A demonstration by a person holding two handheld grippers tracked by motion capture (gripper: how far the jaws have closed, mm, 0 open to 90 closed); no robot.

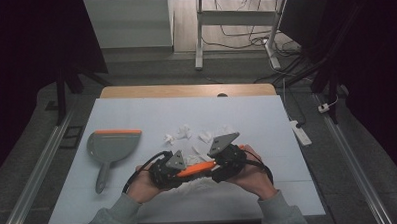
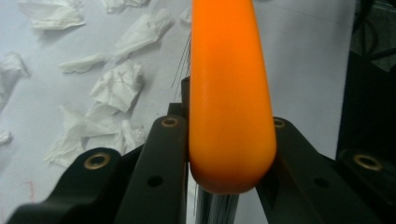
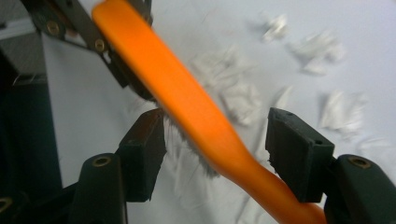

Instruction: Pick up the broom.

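Note:
An orange-backed hand brush lies level between my two grippers above the table's near middle. My left gripper is shut on one rounded end of the brush, with its jaws pressed against both sides. In the right gripper view, the brush passes slantwise through my right gripper, which stands open with a gap on each side. Pale bristles hang beneath the brush. My right gripper meets the brush from the right. Crumpled white paper scraps lie scattered just beyond the grippers.
A grey dustpan with an orange lip lies on the left of the pale mat, handle toward the near edge. More paper scraps spread across the mat's middle. A white power strip lies on the floor right of the table.

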